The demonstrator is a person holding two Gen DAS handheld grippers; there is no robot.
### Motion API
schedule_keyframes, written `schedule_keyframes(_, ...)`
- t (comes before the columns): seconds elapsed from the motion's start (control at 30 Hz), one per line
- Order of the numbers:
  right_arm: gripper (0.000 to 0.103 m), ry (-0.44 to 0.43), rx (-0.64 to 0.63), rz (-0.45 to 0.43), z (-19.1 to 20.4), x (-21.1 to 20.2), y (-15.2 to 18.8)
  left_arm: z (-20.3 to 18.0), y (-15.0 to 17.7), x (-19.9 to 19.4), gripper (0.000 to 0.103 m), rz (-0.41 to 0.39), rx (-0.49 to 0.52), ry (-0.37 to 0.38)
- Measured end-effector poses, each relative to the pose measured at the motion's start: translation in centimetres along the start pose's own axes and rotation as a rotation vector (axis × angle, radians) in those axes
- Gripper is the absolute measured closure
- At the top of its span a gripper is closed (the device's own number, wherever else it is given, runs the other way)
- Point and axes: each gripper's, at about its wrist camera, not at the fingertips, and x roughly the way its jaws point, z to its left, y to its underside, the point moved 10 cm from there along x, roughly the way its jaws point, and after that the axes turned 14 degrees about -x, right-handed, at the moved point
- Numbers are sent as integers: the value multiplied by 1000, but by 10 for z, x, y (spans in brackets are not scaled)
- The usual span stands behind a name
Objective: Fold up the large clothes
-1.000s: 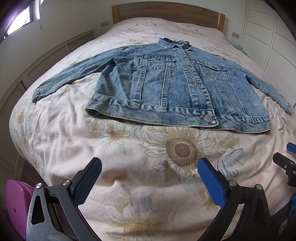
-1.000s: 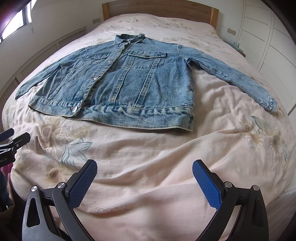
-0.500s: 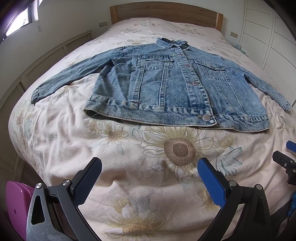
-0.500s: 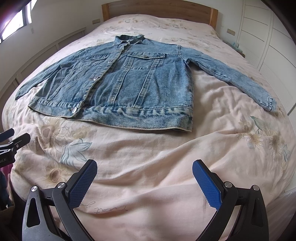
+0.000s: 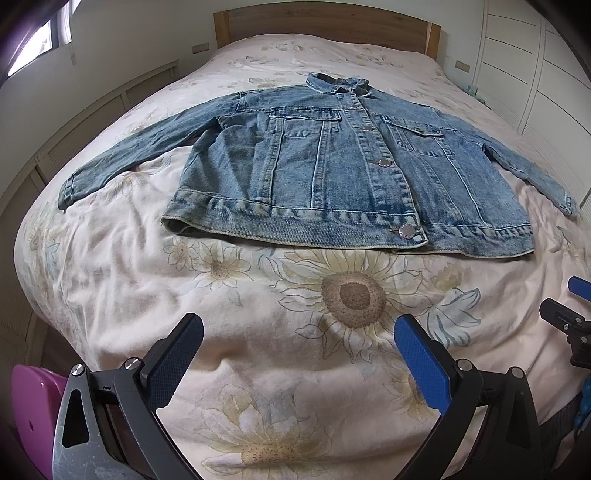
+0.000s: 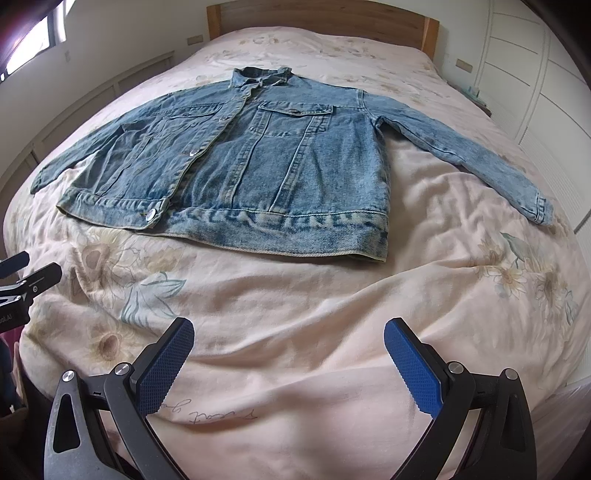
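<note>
A blue denim jacket [image 5: 332, 173] [image 6: 258, 166] lies flat and front-up on the bed, buttoned, collar toward the headboard and both sleeves spread out to the sides. My left gripper [image 5: 297, 350] is open over the flowered cover, well short of the jacket's hem. My right gripper [image 6: 288, 350] is open too, near the bed's foot, with nothing between its fingers. The right gripper's tip [image 5: 569, 317] shows at the right edge of the left wrist view, and the left gripper's tip [image 6: 26, 277] at the left edge of the right wrist view.
A pale sunflower-print cover [image 5: 347, 295] [image 6: 443, 295] spreads over the bed. The wooden headboard [image 5: 321, 18] stands at the far end. White wardrobe doors [image 6: 546, 74] line the right side, a low panelled wall [image 5: 92, 122] the left. A pink object [image 5: 26, 406] sits at lower left.
Both views have shifted slightly closer to the jacket and a little lower. The jacket lies unmoved, and both grippers stay open.
</note>
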Motion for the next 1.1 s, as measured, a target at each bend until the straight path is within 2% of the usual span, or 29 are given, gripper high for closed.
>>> schedule_keyframes(0.47, 0, 3, 14, -4, -9, 1, -5, -3, -12, 0, 1, 6, 13, -12)
schedule_keyframes(0.67, 0, -11, 13, -15, -10, 1, -15, -2, -30, -6, 1, -4, 3, -21)
schedule_keyframes(0.77, 0, -7, 22, -39, -18, -4, -28, -2, -44, -13, 1, -28, -14, -13)
schedule_keyframes(1.1, 0, 23, 100, -114, -65, -15, -56, -13, -68, -18, 1, -19, 10, 3)
